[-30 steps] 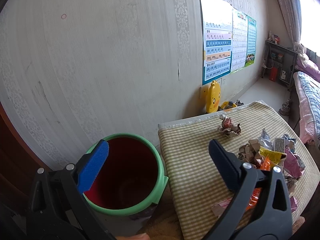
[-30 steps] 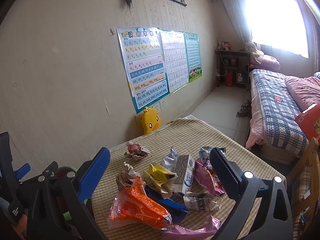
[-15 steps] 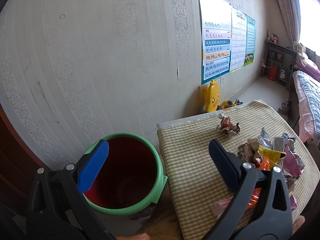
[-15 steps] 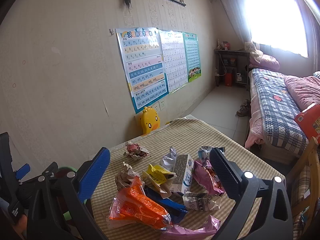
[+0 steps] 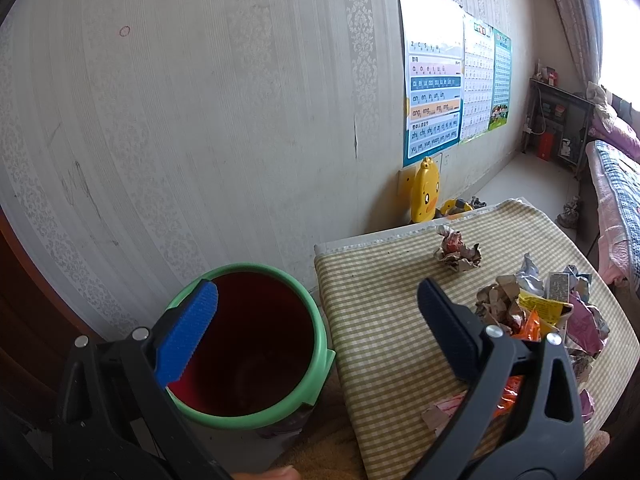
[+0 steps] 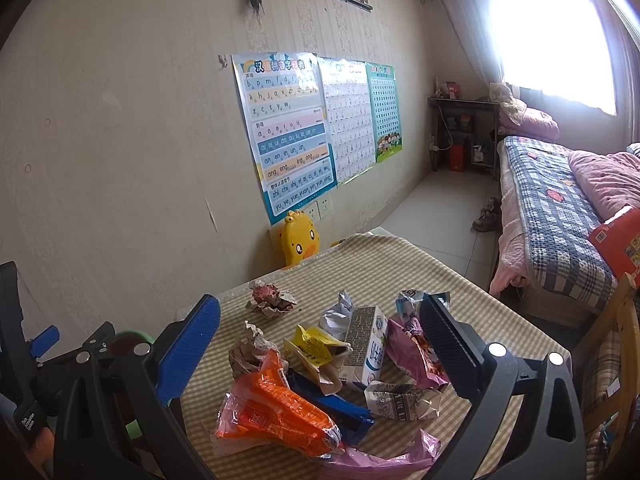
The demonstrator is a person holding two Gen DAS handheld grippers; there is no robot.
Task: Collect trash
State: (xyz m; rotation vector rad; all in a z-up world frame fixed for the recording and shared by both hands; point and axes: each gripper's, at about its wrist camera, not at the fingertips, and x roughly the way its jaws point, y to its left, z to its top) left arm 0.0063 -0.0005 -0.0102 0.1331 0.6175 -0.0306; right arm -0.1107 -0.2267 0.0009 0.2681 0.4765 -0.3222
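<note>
Trash lies heaped on the near right part of a bench covered in yellow-checked cloth: an orange snack bag nearest the right wrist camera, a dark blue wrapper touching it, a yellow wrapper, a small milk carton leaning upright among them, a pink foil bag, a flattened patterned carton and a crumpled brown paper. One crumpled paper ball sits apart from the heap, closer to the wall edge of the bench. A pink plastic bag lies at the bench's near edge. The right hand-held gripper hangs above the heap with its jaws spread wide and nothing between them; the pile shows through the gap. The left hand-held gripper is likewise spread apart and empty, poised over the gap between bench and bin. A green-rimmed bin with a dark red inside stands just beside the bench's left end, against the wallpapered wall; I cannot tell whether anything lies in it. On the wall hang three learning posters, and a yellow duck-shaped stool stands below them beyond the bench. A bed with a checked quilt runs along the right side of the room under a bright window.
</note>
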